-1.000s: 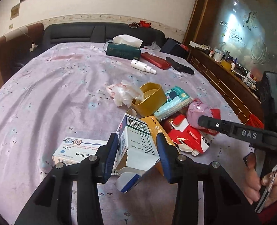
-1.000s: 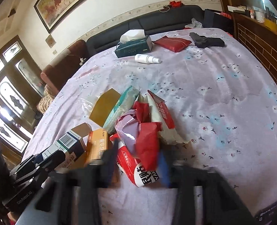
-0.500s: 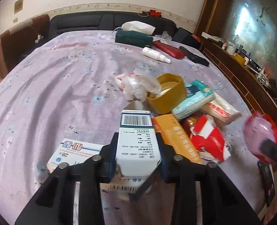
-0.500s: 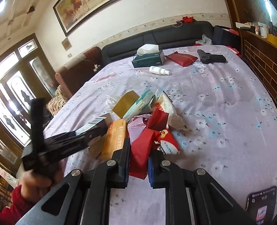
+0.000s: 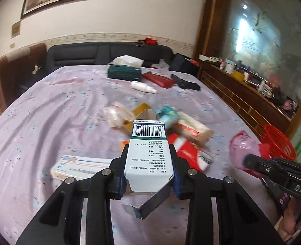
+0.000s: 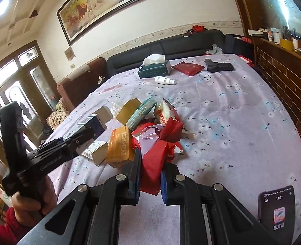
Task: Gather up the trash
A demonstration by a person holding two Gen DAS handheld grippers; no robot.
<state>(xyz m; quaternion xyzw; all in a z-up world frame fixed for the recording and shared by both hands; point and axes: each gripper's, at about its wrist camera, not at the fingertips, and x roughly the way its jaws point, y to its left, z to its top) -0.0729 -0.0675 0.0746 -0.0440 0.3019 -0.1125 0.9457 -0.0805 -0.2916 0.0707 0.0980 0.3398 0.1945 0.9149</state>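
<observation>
The left gripper (image 5: pixel 149 175) now holds the white medicine box (image 5: pixel 148 155) firmly between its fingers (image 5: pixel 117 175); a second ago these fingers were wider and only stood around the box, and now they press on both sides of it and the box is lifted clear of the desk (image 5: pixel 48 112), with its open bottom flap hanging down. The right gripper (image 6: pixel 149 179) is also closed tightly, on a red plastic wrapper (image 6: pixel 156 161); one second ago this wrapper was still lying in the pile, and now it hangs from the fingers (image 6: pixel 135 175) above the purple cloth. In the left view the same wrapper, together with a pinkish bag, shows at the tip of the right gripper, near the red basket (image 5: pixel 279 143) that stands beyond the desk edge. So both hands have taken one piece of trash each. I judge that the picking step is finished for these two pieces and the carrying step begins, probably toward the red basket. Much trash remains on the desk: the orange box (image 6: pixel 118 149), the flat blue-white box (image 5: pixel 81 167), the yellow cup (image 5: pixel 142 114), the tissue packs and the crumpled plastic. The phone (image 6: pixel 277 206) lies close to the right gripper and is not trash, so it needs care.
</observation>
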